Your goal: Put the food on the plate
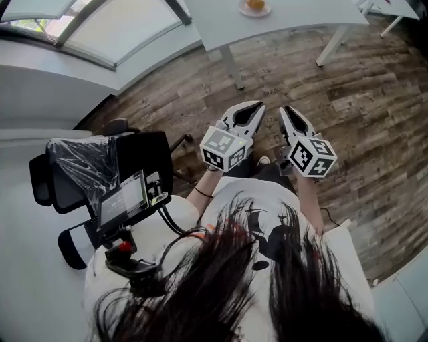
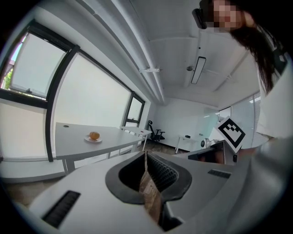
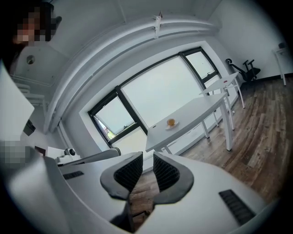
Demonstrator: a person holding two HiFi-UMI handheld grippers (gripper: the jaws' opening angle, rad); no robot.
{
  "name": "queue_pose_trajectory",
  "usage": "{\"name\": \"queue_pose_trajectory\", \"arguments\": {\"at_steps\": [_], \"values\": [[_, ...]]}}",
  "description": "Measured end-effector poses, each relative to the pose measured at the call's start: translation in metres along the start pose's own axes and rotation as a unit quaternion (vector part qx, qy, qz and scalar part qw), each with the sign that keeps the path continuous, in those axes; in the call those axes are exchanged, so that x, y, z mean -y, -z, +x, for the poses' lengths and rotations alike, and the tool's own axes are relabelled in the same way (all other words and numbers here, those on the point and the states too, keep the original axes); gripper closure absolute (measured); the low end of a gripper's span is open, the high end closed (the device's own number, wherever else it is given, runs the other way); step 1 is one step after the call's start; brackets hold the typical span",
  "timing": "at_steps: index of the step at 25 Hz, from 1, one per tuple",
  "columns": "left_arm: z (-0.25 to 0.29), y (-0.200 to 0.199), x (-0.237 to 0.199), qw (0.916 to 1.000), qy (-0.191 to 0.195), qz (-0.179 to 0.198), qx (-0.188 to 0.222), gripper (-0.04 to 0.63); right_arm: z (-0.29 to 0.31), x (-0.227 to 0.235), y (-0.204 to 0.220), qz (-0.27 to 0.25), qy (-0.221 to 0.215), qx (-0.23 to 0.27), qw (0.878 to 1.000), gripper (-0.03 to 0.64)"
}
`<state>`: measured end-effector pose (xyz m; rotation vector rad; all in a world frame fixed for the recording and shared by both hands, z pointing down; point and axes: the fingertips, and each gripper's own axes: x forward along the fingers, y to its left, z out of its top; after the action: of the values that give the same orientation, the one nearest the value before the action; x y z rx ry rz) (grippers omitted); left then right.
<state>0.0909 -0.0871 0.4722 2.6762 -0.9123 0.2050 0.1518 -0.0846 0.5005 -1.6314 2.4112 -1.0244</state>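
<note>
Both sets of fingers are closed on nothing: my left gripper (image 1: 258,105) and right gripper (image 1: 287,109) sit side by side just in front of me over the wood floor (image 1: 361,100), with the checkered marker cubes facing up. Only the head view catches the black office chair (image 1: 147,157) on my left, with a small screen (image 1: 124,198) rigged by it, text too small to read. The food (image 1: 255,3) is way across the room, a small round orange-brown thing on a little white plate (image 1: 255,13) on the white bench (image 1: 301,17). The left gripper view adds a long ceiling light (image 2: 198,70).
</note>
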Motion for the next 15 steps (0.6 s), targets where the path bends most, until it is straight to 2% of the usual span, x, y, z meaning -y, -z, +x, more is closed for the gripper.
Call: {"name": "queue_pose_trajectory", "arguments": {"at_steps": [8,15], "values": [[-0.035,0.012,0.030,0.9999,-0.009,0.011,-0.006,0.589,-0.032,-0.013,0.022,0.010,-0.007,0.004,1.000,0.538],[-0.058,0.013,0.023,0.9998,-0.016,0.014,-0.006,0.589,-0.026,-0.035,0.020,0.004,-0.015,0.014,1.000,0.538]]}}
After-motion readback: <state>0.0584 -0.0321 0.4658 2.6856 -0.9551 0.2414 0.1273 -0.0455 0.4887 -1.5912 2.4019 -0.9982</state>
